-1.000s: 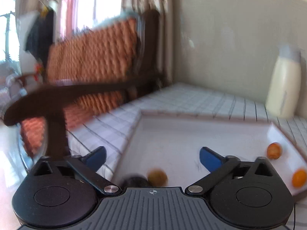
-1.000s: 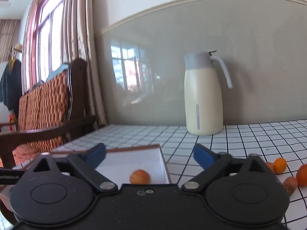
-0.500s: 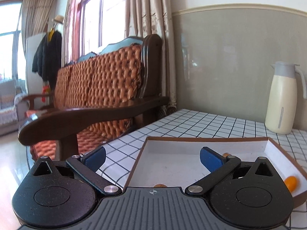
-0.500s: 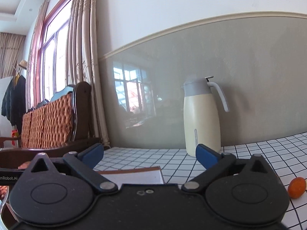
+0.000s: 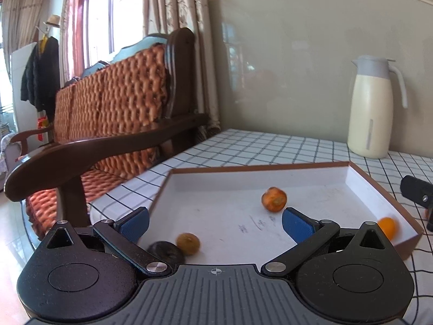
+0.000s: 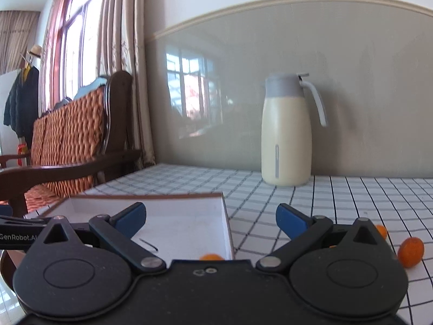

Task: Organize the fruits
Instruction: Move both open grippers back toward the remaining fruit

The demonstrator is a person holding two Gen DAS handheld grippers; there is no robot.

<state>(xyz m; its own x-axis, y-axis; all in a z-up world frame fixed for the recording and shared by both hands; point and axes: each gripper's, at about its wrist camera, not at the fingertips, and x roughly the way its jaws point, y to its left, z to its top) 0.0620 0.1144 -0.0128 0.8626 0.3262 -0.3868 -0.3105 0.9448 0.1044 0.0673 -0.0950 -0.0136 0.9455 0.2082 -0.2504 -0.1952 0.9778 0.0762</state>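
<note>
White tray (image 5: 351, 178) holds four small fruits (image 5: 274, 199), centre frame. I see both the left hand-held gripper (image 5: 215, 220) and the right hand-held gripper (image 6: 211, 218) spread wide, empty. More fruit (image 6: 410, 252) on checked tabletop (image 6: 351, 203), lower right.

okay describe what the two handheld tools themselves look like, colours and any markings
Both match: the left tool and right tool have black bodies with two round housings, silver pivot screws, black linkage arms and blue fingertip pads. The left has a ribbed grey deck with a crosshair mark; white "GenRobot.AI" lettering shows on its side.
</note>
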